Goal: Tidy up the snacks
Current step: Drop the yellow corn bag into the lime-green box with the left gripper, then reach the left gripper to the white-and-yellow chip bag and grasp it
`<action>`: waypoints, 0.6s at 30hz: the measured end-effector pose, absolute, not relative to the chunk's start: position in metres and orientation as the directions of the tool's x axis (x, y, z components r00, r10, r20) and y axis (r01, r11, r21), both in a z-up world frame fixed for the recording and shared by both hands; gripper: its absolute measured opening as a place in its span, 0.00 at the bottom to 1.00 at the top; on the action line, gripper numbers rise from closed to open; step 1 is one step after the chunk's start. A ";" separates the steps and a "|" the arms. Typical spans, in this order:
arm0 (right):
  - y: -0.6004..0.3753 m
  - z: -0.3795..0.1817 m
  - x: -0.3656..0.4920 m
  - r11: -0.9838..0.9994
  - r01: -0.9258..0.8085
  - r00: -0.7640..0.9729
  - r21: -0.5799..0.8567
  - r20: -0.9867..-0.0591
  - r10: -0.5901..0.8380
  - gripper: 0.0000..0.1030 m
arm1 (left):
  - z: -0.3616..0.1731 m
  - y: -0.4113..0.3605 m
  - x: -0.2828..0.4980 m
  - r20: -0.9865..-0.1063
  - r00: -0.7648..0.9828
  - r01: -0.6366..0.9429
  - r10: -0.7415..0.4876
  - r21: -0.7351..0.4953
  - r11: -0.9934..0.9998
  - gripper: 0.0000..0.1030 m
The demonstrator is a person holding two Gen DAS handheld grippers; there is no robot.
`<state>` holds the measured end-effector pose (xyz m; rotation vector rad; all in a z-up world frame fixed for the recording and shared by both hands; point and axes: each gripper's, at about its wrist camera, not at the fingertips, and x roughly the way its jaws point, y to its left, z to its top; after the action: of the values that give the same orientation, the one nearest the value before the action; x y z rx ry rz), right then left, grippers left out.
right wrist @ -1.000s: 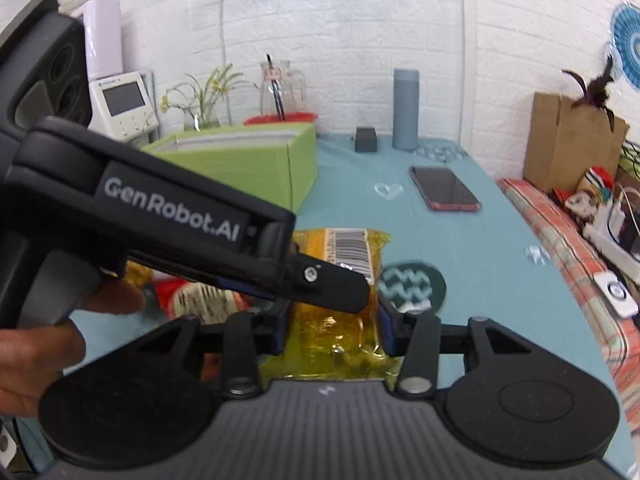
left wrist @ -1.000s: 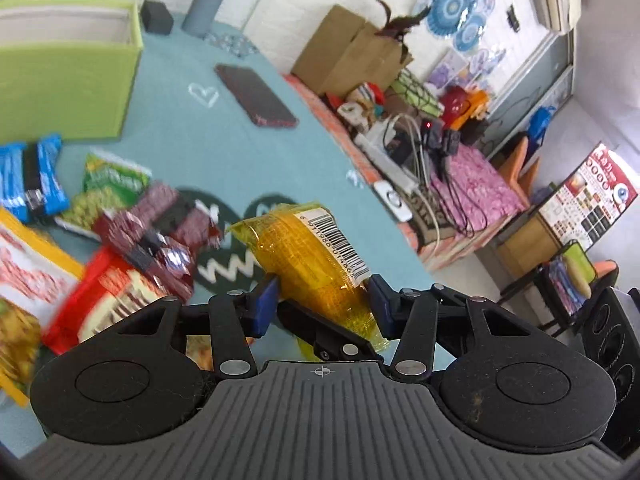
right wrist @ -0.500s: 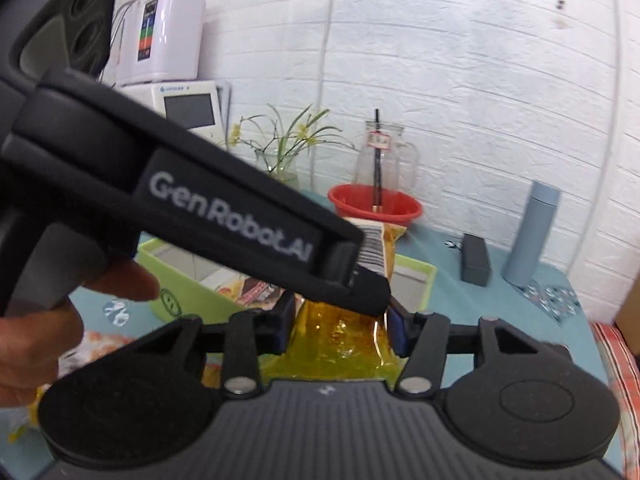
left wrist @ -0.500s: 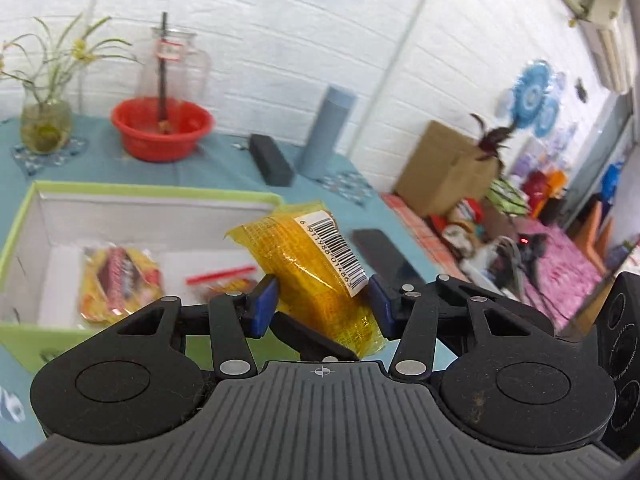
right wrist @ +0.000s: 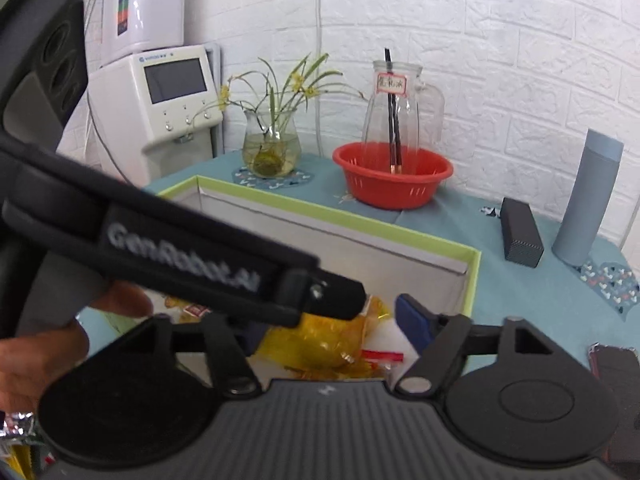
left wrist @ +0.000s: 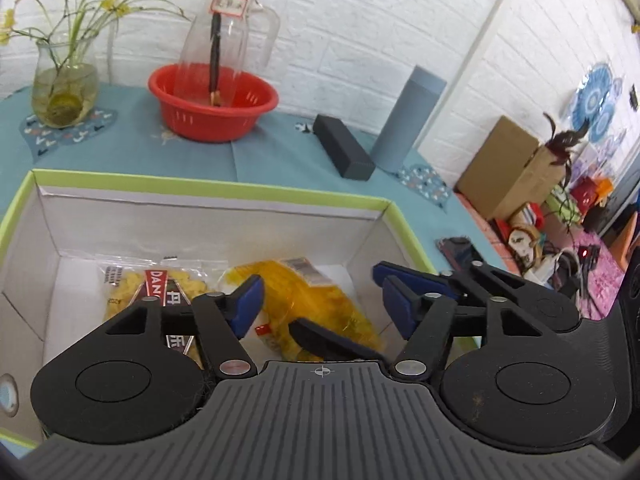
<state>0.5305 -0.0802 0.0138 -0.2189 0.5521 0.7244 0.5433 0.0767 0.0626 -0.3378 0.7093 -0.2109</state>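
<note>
Both grippers point downward at a slant into the green-rimmed box [left wrist: 208, 191], side by side and crossing each other's view. The left gripper [left wrist: 320, 304] hangs over the middle of the box, its jaws opening, with nothing pressed between its blue pads [left wrist: 246, 300]; the yellow snack bag [left wrist: 316, 300] lies on the box floor below the gap, free of them. In the right wrist view the left gripper's black body [right wrist: 192, 264] cuts across from the left, with a hand [right wrist: 44, 344] wrapped on its handle. The right gripper [right wrist: 332, 324] is beside it over the same box, its jaws opening too, and no pad touches the yellow bag lying beneath. Only one of its blue pads [right wrist: 414, 320] is plain to see; the other sits behind the left gripper.

Count inside the box: two bags are clear, the yellow one and a clear bag of yellow pieces with a red label [left wrist: 160, 292] just left of it. A white packet with a red strip [right wrist: 380, 356] peeks out by the yellow bag, though it may be part of another wrapper; the view is too cluttered to say.

On the teal tablecloth [left wrist: 280, 152] behind the box stand one red basin [left wrist: 212, 108] holding one glass jug [left wrist: 228, 28], one vase of flowers [left wrist: 64, 80], one grey bottle [left wrist: 408, 120] and one dark slim box [left wrist: 344, 148]. One phone [left wrist: 458, 246] lies right of the box.
</note>
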 end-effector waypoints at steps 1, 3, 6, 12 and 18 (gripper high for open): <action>-0.086 0.018 0.527 0.736 -0.677 0.620 0.004 -0.537 0.572 0.79 | 0.067 0.077 0.538 -0.591 0.748 0.074 -0.302 -0.378 0.923 0.53; -0.097 0.031 0.513 0.742 -0.671 0.634 0.009 -0.511 0.580 0.85 | 0.080 0.077 0.522 -0.564 0.765 0.086 -0.311 -0.389 0.917 0.54; -0.120 0.048 0.477 0.753 -0.658 0.670 -0.012 -0.465 0.578 0.90 | 0.097 0.070 0.489 -0.527 0.780 0.120 -0.336 -0.401 0.908 0.61; -0.174 0.056 0.377 0.764 -0.646 0.690 -0.005 -0.432 0.580 0.91 | 0.098 0.039 0.403 -0.488 0.773 0.214 -0.406 -0.403 0.890 0.68; -0.192 0.018 0.296 0.769 -0.628 0.642 0.121 -0.477 0.600 0.91 | 0.061 0.024 0.333 -0.530 0.763 0.168 -0.370 -0.390 0.905 0.70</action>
<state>0.2961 -0.1920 0.0185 -0.0571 0.5224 0.6999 0.3327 0.0243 0.0609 -0.3322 0.6395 -0.2982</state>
